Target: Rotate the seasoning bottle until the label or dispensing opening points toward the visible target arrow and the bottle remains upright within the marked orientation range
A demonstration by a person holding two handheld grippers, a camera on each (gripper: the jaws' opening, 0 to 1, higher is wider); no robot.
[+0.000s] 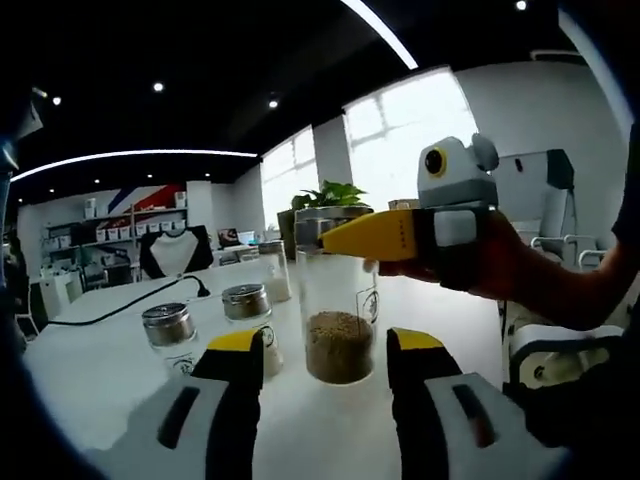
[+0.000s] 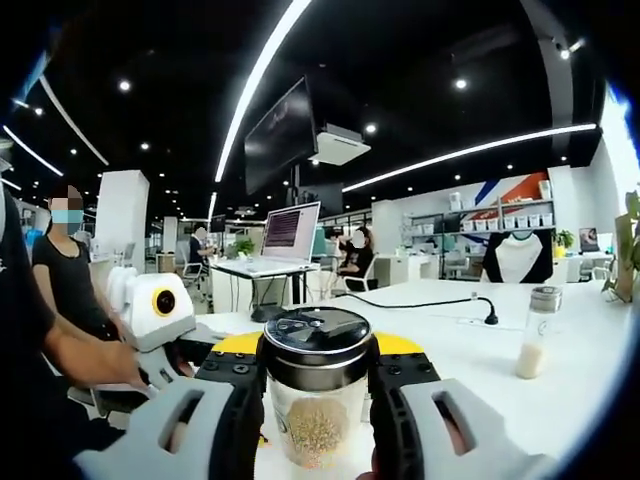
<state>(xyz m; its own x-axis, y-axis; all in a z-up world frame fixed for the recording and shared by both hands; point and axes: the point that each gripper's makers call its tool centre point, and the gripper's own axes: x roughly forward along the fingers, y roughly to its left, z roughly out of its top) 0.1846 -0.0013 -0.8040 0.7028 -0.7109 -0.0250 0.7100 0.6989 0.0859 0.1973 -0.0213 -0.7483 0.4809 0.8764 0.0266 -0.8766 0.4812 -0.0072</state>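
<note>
— While looking along the left gripper view, check first: seasoning bottle (image 1: 338, 300) upright on the white table (image 1: 110, 370), just ahead of the left gripper (image 1: 325, 345). Jaws spread wide, one to each side of the glass, touching nothing.

— And up top?

— Right gripper (image 1: 345, 235) reaching in from the right, yellow jaws clenched at the bottle's metal cap. Two smaller jars (image 1: 168, 335) (image 1: 247, 310) standing near on the left. Worth keeping the bottle away from them.

— Now the right gripper view?

— Same grasp from behind: right gripper (image 2: 318, 350) closed on the bottle (image 2: 318, 420), cap between the jaw tips, grains settled at the bottom. One more jar (image 2: 540, 335) well apart on the right.

— How best to make the turn?

— Twist about the bottle's own axis, slowly, with the wrist level, so that the base stays flat. Probably wise to close the left jaws lightly low on the glass to steady it, or else keep them clear. Find the arrow, turn in small steps, check the label after each, stop once lined up.
</note>
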